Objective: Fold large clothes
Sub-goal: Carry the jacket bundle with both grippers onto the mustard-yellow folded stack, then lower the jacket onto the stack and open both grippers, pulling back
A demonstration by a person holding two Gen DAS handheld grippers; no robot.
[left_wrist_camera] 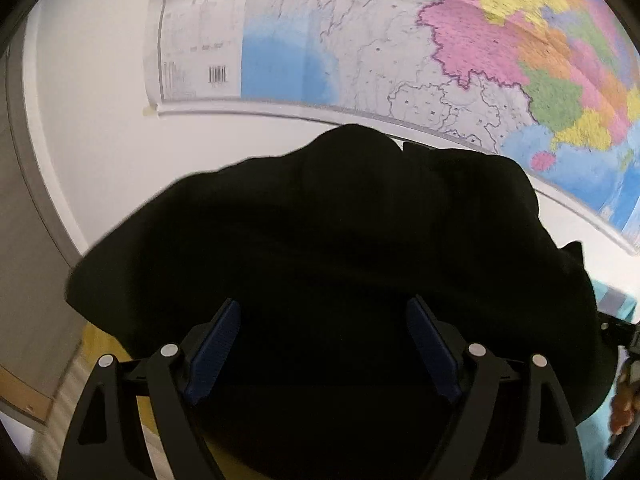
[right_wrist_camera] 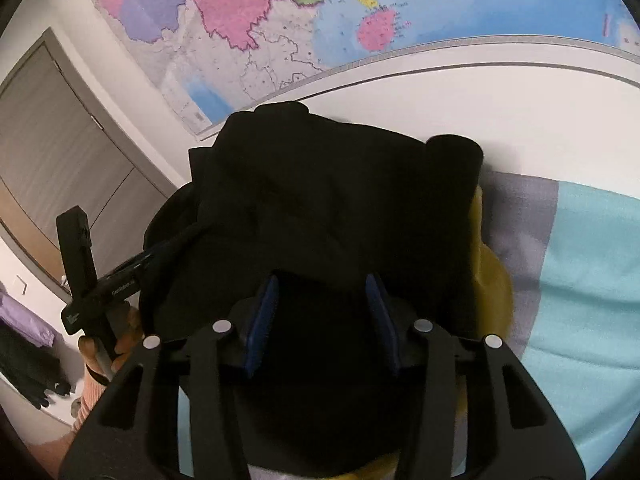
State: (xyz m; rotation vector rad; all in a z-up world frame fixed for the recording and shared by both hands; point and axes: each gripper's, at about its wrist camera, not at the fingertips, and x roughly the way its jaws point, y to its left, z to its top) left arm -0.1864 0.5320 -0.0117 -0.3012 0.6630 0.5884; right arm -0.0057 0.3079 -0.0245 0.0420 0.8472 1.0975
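A large black garment (left_wrist_camera: pixel 340 240) lies bunched in a thick pile and fills the middle of both wrist views (right_wrist_camera: pixel 328 200). My left gripper (left_wrist_camera: pixel 324 304) hovers over its near part with the blue pads (left_wrist_camera: pixel 216 344) spread wide and not pressing on the cloth. My right gripper (right_wrist_camera: pixel 320 280) stands over the pile's near edge. Its pads (right_wrist_camera: pixel 262 320) are partly apart, with black cloth showing in the gap and no clear pinch. In the right wrist view a hand (right_wrist_camera: pixel 120 344) holds the left gripper's body (right_wrist_camera: pixel 80 276) against the pile's left side.
A yellow cloth (right_wrist_camera: pixel 494 280) pokes out under the black garment. Both lie on a teal sheet (right_wrist_camera: pixel 592 280) with a grey stripe (right_wrist_camera: pixel 524 208). A coloured map (left_wrist_camera: pixel 400 60) hangs on the white wall behind. A grey door (right_wrist_camera: pixel 60 140) and more clothes (right_wrist_camera: pixel 28 368) are at the left.
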